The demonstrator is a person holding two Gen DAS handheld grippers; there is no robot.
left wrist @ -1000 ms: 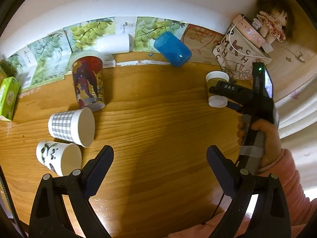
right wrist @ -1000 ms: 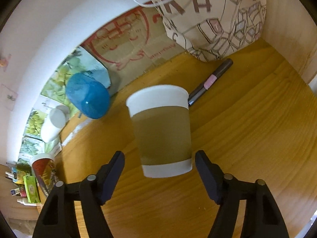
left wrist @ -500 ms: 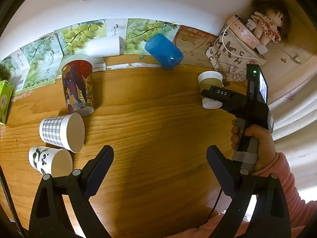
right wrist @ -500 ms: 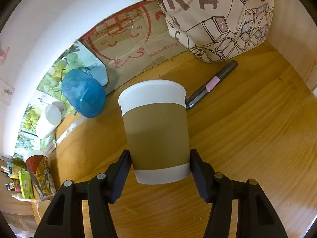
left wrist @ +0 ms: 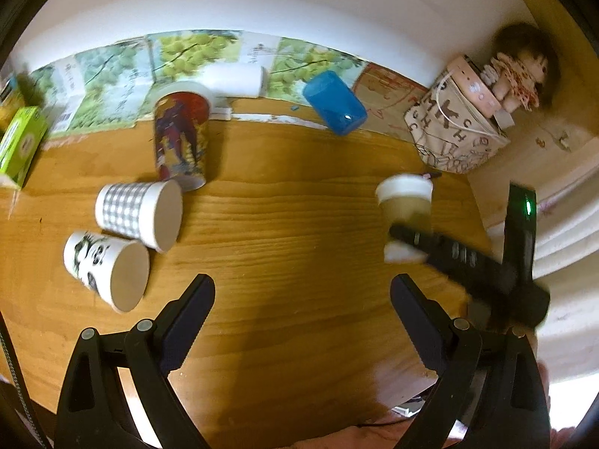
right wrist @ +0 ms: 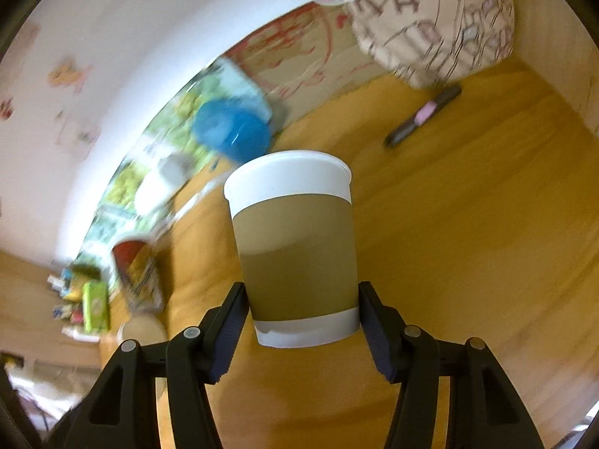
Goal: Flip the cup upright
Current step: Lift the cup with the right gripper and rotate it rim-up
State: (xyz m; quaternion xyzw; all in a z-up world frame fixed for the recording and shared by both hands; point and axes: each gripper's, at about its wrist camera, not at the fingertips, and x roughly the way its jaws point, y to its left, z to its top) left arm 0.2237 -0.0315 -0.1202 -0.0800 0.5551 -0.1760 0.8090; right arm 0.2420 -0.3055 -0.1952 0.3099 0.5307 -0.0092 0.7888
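Observation:
My right gripper (right wrist: pixel 301 321) is shut on a brown-sleeved white paper cup (right wrist: pixel 295 247) and holds it above the wooden table (right wrist: pixel 468 224). The cup's closed white end points away from the camera. In the left wrist view the same cup (left wrist: pixel 406 205) sits in the right gripper (left wrist: pixel 404 239), blurred by motion. My left gripper (left wrist: pixel 301 310) is open and empty over the table's near middle. A checked cup (left wrist: pixel 138 211) and a panda cup (left wrist: pixel 106 267) lie on their sides at the left.
A tall printed cup (left wrist: pixel 181 138) stands upside down behind the checked cup. A blue cup (left wrist: pixel 334 101) and a white cup (left wrist: pixel 234 80) lie by the back wall. A printed bag (left wrist: pixel 456 131) with a doll (left wrist: pixel 524 71) fills the back right corner. A pen (right wrist: pixel 423 116) lies near the bag.
The right gripper closed on the brown-sleeved cup and lifted it off the table, moving nearer and left. The left gripper stayed open and shifted slightly.

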